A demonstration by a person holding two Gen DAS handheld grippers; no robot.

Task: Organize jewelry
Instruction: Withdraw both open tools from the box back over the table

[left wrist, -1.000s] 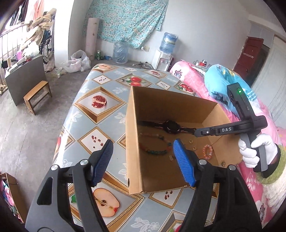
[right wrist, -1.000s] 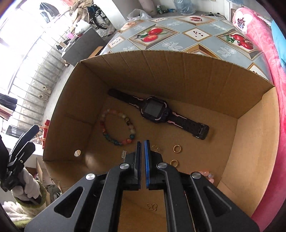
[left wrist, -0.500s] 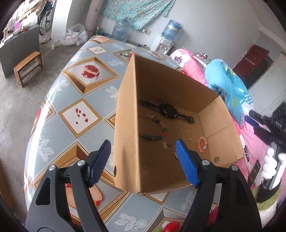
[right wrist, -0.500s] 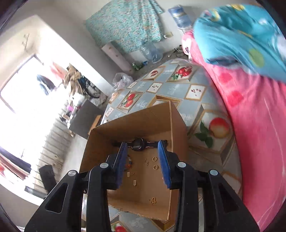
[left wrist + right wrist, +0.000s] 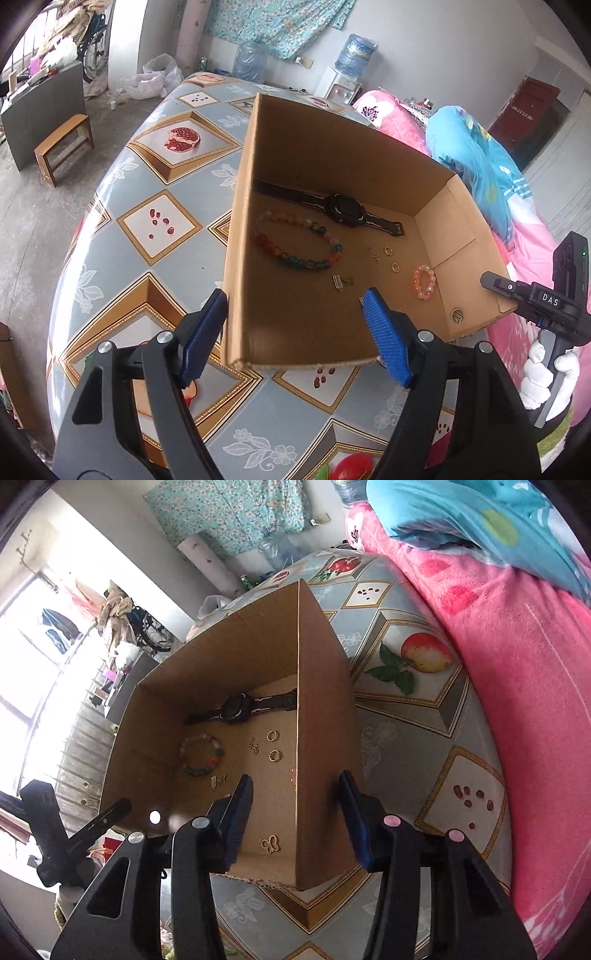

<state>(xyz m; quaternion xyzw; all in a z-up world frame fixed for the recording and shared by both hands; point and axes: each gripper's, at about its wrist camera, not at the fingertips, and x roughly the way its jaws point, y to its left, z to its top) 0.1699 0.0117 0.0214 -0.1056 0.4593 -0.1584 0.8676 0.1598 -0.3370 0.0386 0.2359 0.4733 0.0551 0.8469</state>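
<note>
From the left wrist camera, the left claw (image 5: 295,332) stands wide and empty, its two blue pads straddling the near corner of the cardboard box (image 5: 236,258): one pad outside the left wall at about 8 o'clock, the other over the box's near edge at about 5 o'clock. The box sits on the surface (image 5: 155,221), which wears a cloth printed with fruit. On the box floor a black watch (image 5: 343,208) lies along the far wall; just nearer is a bracelet of coloured beads (image 5: 299,245), and toward 3 o'clock from it are two small gold rings (image 5: 391,258), a few tiny charms (image 5: 343,283) and a small pink bead bracelet (image 5: 424,282). At the far right, around 4 o'clock, a white-gloved hand (image 5: 546,373) grips the handle of the right claw's black body, which sits outside the box. From the right wrist camera, the right claw (image 5: 295,812) is also spread wide with nothing in it, one pad inside the box (image 5: 325,686) and the other outside its right wall, the wall's edge running up between them toward 12 o'clock. Inside lie the watch (image 5: 240,709) at the far end, the bead bracelet (image 5: 201,755) toward 10 o'clock, the rings (image 5: 273,746) near the middle, and a gold butterfly charm (image 5: 270,843) close to the near edge. A pink blanket (image 5: 517,664) fills the view toward 3 o'clock.
</note>
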